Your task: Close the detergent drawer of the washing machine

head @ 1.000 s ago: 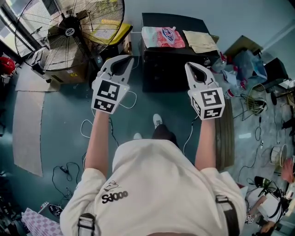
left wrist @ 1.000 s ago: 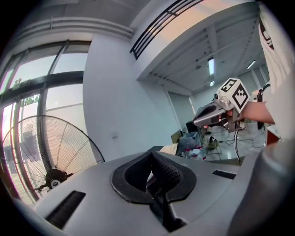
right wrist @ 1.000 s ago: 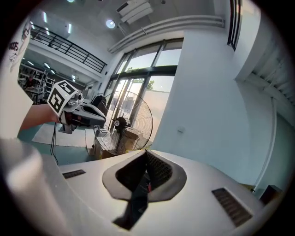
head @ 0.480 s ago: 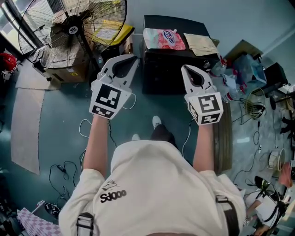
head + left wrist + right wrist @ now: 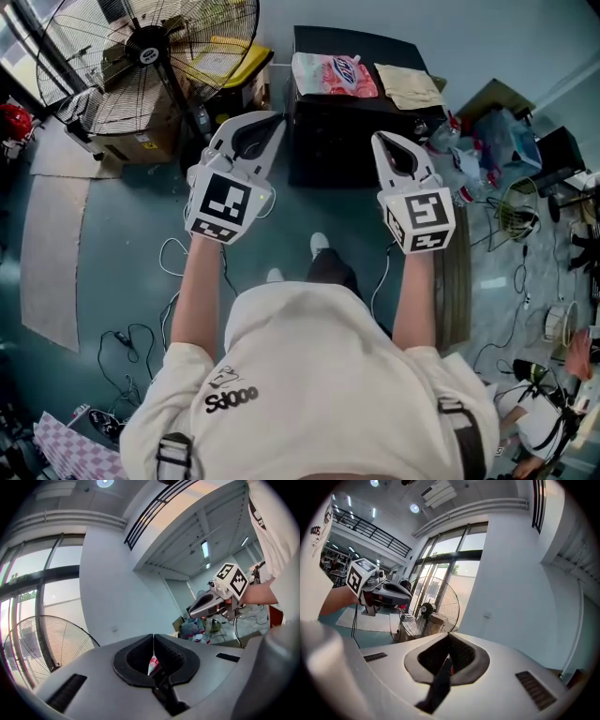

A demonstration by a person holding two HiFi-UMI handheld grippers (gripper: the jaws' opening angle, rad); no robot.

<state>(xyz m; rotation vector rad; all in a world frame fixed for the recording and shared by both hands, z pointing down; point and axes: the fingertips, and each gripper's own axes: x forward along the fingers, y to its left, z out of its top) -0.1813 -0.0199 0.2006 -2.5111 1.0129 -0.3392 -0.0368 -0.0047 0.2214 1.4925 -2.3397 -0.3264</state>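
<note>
- L tool (image 5: 278,117): jaws pressed together, nothing between them. Held in the air, tip toward black cabinet (image 5: 342,150).
- R tool (image 5: 379,138): jaws pressed together, empty. Held in the air, well apart from L tool, tip also toward cabinet.
- No contact between either tool and cabinet in any view.
- Drawer: cannot be made out. Cabinet front is dark, no detail readable. Cannot tell whether cabinet is the washer.
- Cabinet stands against the wall, ahead of the person. 2 items on top: pink pack (image 5: 335,75) at L, beige sheet (image 5: 406,84) at R, just beside each other.
- A sliver of pink shows through L tool's jaw hollow in the L gripper view.
- Fan (image 5: 141,56) stands L of cabinet, near L tool.
- Floor (image 5: 122,234): cables (image 5: 173,258) below L tool, cardboard (image 5: 52,253) at far L.
</note>
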